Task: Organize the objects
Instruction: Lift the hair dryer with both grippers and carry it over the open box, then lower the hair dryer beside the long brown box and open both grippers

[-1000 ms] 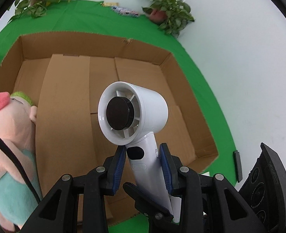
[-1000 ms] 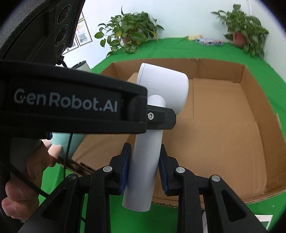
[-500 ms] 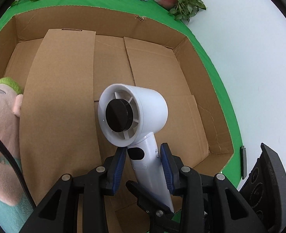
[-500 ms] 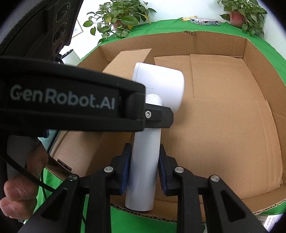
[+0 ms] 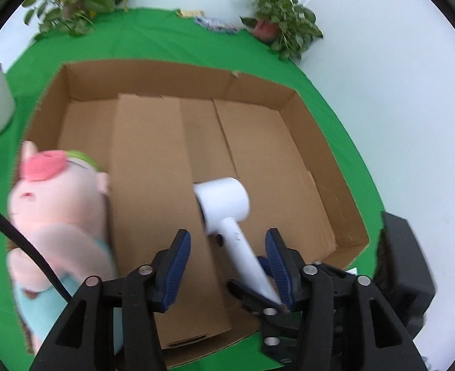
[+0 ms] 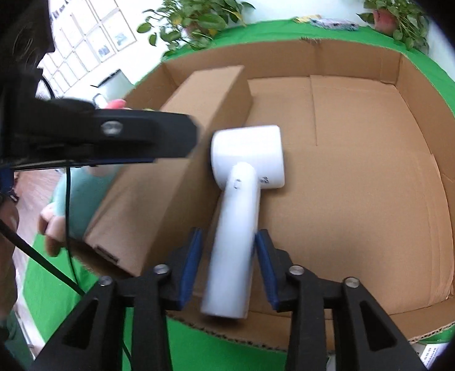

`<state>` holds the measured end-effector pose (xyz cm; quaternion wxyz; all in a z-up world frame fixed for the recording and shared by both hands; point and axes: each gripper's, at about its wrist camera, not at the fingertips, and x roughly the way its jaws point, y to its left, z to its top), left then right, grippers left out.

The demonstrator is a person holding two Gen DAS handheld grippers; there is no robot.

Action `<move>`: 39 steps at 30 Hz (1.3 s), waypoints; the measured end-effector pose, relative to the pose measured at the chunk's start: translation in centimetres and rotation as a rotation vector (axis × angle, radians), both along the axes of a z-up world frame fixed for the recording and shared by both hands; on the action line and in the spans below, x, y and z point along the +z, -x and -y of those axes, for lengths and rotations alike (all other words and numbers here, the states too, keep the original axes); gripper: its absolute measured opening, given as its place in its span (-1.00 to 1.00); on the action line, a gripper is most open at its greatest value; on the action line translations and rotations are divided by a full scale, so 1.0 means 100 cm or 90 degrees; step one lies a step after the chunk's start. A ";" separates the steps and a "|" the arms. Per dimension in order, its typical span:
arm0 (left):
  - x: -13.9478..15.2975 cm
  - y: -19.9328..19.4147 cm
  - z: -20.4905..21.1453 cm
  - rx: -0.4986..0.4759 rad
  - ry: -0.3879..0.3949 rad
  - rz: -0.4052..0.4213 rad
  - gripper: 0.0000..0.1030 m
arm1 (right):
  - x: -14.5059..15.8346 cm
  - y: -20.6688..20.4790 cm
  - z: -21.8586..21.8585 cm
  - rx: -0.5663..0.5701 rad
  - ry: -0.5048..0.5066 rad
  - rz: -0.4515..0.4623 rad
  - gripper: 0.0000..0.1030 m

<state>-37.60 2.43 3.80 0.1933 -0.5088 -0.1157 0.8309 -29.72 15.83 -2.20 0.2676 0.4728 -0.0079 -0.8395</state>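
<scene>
Two grippers were in view; how did the left one stand, Ana asked.

Ben: The left gripper (image 5: 227, 235) was spread wide, its blue pads (image 5: 178, 266) well apart and holding nothing. The white hair dryer (image 5: 224, 204) lay in that gap, nearer the right-hand pad, with its round head just ahead of the tips.

Ana: And the right gripper (image 6: 229, 232)?

Ben: Its pads (image 6: 191, 262) sat close on either side of the dryer's handle. The picture was blurred there, so I could not tell whether they pressed on it or stood just clear.

Ana: Where was the dryer, then?

Ben: Over the floor of the open cardboard box (image 6: 351, 52). The head pointed away from the right jaws, and the butt of the handle reached back between them, above the box's near wall.

Ana: What else was around?

Ben: A long flat carton (image 6: 165, 167) lay inside the box, left of the right jaws. A pink plush pig (image 5: 57, 204) stood left of the left jaws at the box's side wall. Green cloth (image 5: 134, 40) spread beyond the box, with a potted plant (image 5: 276, 24) far ahead.
</scene>
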 end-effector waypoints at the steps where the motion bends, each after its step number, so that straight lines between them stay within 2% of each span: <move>1: 0.001 -0.005 0.007 0.013 0.009 -0.010 0.00 | 0.004 -0.004 -0.001 0.004 0.005 -0.009 -0.14; 3: 0.000 -0.009 0.019 0.036 0.020 -0.011 0.00 | 0.012 -0.006 -0.004 0.003 0.004 -0.030 -0.11; 6: -0.010 -0.011 0.025 0.051 0.023 0.002 0.00 | 0.009 0.008 -0.006 -0.025 -0.011 -0.010 -0.11; 8: -0.014 -0.015 0.023 0.045 0.021 0.006 0.00 | 0.002 0.017 -0.003 -0.027 -0.022 0.018 -0.38; 9: -0.017 -0.016 0.020 0.041 0.026 0.010 0.00 | -0.002 0.040 -0.004 -0.021 -0.026 0.031 -0.53; 10: -0.021 -0.020 0.030 0.040 0.030 0.006 0.00 | -0.008 0.046 -0.003 -0.016 -0.024 0.047 -0.57; 12: -0.021 -0.023 0.030 0.045 0.033 -0.002 0.00 | -0.011 0.043 -0.002 -0.018 -0.023 0.045 -0.58; 18: -0.025 -0.023 0.038 0.072 -0.017 0.018 0.00 | -0.018 0.053 -0.002 -0.028 -0.019 0.055 -0.58; 23: -0.025 -0.023 0.034 0.074 -0.019 0.023 0.00 | -0.021 0.059 -0.002 -0.030 -0.017 0.052 -0.57; 25: -0.023 -0.024 0.032 0.073 -0.006 0.016 0.00 | -0.017 0.059 -0.005 -0.054 -0.031 0.030 -0.43; 26: -0.022 -0.026 0.030 0.073 0.008 0.007 0.00 | -0.010 0.054 -0.009 -0.078 -0.046 -0.013 -0.35; 28: -0.015 -0.037 0.025 0.071 0.036 -0.030 0.00 | 0.006 0.041 -0.015 -0.089 -0.048 -0.091 0.19; 31: 0.001 -0.061 0.016 0.066 0.075 -0.109 0.00 | 0.031 0.004 -0.030 -0.089 -0.036 -0.214 0.59; 33: 0.016 -0.082 0.008 0.069 0.110 -0.172 0.17 | 0.037 -0.018 -0.040 -0.100 -0.047 -0.262 0.60; 35: 0.029 -0.107 0.003 0.093 0.140 -0.245 0.64 | 0.038 -0.039 -0.049 -0.109 -0.060 -0.288 0.60; 36: 0.036 -0.123 0.000 0.117 0.157 -0.297 0.76 | 0.036 -0.049 -0.054 -0.110 -0.061 -0.290 0.60; 37: 0.041 -0.136 -0.003 0.131 0.166 -0.336 0.97 | 0.035 -0.057 -0.057 -0.112 -0.060 -0.287 0.60; 39: 0.047 -0.163 -0.010 0.158 0.183 -0.412 0.99 | 0.031 -0.071 -0.066 -0.120 -0.053 -0.277 0.60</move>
